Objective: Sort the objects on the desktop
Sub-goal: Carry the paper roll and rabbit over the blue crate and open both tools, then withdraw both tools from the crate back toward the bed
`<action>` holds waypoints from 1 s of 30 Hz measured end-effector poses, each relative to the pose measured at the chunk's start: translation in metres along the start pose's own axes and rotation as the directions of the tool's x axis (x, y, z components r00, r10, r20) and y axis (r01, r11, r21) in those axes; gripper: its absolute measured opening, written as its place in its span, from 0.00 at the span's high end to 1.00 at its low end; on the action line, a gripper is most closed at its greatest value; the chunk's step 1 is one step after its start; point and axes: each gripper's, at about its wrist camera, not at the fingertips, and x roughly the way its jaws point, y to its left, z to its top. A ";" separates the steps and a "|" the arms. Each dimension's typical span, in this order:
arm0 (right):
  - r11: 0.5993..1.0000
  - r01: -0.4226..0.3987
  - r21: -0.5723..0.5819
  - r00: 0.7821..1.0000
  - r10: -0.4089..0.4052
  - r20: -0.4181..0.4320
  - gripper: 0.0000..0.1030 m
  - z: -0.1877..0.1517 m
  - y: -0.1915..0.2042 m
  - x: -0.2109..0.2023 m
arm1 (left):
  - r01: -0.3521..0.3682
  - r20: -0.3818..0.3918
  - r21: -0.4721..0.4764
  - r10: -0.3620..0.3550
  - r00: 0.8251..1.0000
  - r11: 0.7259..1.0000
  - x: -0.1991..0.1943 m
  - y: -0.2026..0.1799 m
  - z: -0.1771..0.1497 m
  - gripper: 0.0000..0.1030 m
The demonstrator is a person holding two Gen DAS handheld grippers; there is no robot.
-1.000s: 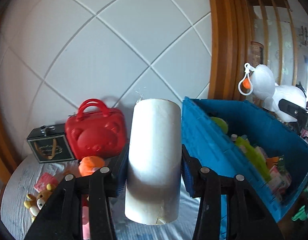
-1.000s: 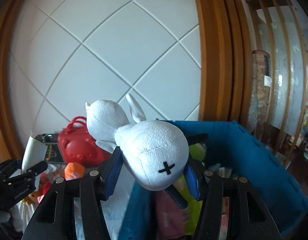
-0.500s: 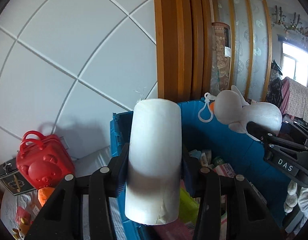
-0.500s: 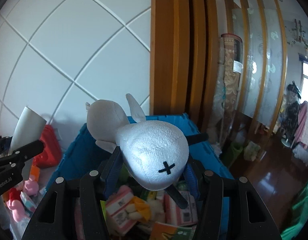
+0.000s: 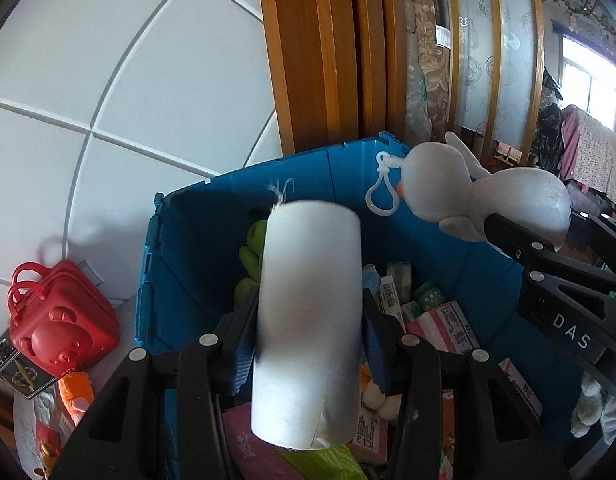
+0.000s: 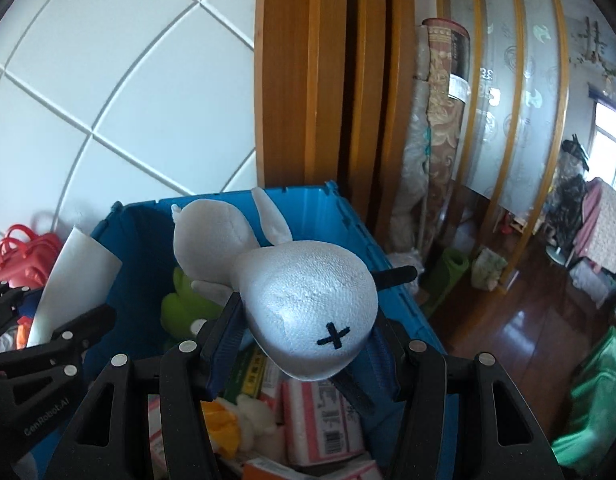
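My left gripper (image 5: pixel 308 320) is shut on a white paper roll (image 5: pixel 308 320) and holds it upright over the open blue bin (image 5: pixel 180 264). My right gripper (image 6: pixel 308 320) is shut on a white plush duck (image 6: pixel 308 312) and holds it above the same bin (image 6: pixel 331 216). The duck (image 5: pixel 487 204) with its white key loop also shows at the right of the left wrist view. The roll (image 6: pixel 74 276) shows at the left of the right wrist view. The bin holds a green plush (image 6: pixel 184 308), pink packets (image 6: pixel 323 416) and other items.
A red bear-faced case (image 5: pixel 60 316), a small black box (image 5: pixel 16 368) and an orange toy (image 5: pixel 76 392) lie on the table left of the bin. A white tiled wall and a wooden door frame (image 5: pixel 319 60) stand behind. Wooden floor lies to the right (image 6: pixel 507 332).
Both grippers have swung right and over the bin with their loads still held. The red case has slid to the far left of both views. More of the bin's inside shows.
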 end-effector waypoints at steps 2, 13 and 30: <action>1.000 0.004 -0.003 1.000 -0.004 -0.004 0.44 -0.001 0.001 0.002 | -0.018 0.002 0.010 0.018 1.000 1.000 0.001 -0.002 -0.001 0.47; 1.000 0.025 -0.017 0.999 -0.024 0.034 0.08 -0.002 0.005 -0.016 | -0.019 0.029 -0.006 0.019 0.999 1.000 -0.025 0.013 -0.009 0.37; 0.998 -0.068 0.017 0.974 0.062 0.219 0.00 -0.028 0.021 -0.133 | 0.007 0.218 -0.072 0.009 0.976 0.997 -0.140 0.055 -0.061 0.37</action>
